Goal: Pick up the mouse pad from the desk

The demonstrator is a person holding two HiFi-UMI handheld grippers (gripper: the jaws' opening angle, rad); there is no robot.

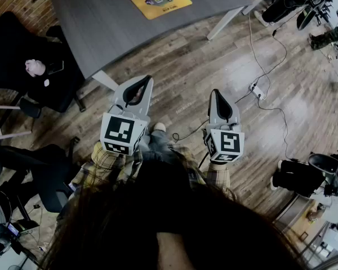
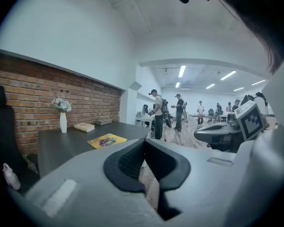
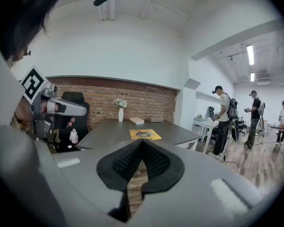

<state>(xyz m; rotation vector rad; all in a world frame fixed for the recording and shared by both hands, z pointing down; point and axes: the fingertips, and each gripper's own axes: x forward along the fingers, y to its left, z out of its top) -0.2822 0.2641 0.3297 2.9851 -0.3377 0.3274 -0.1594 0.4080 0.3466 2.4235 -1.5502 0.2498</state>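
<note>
A: Progress on the mouse pad (image 1: 159, 0)?
B: None yet. It lies flat on the tabletop (image 1: 101, 27), well ahead of both pairs of jaws, untouched.
A: And the grippers?
B: Left gripper (image 1: 147, 77) and right gripper (image 1: 215, 91) are both clenched on nothing, out over the floor (image 1: 186, 61). Approach, opening, grasp and lift are all left to do.

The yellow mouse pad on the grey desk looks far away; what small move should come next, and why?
Probably a step toward the dark grey desk: the flat yellow mouse pad lies on it ahead, while the left hand-held gripper and right hand-held gripper hang over wooden floor short of it, shut and empty.
</note>
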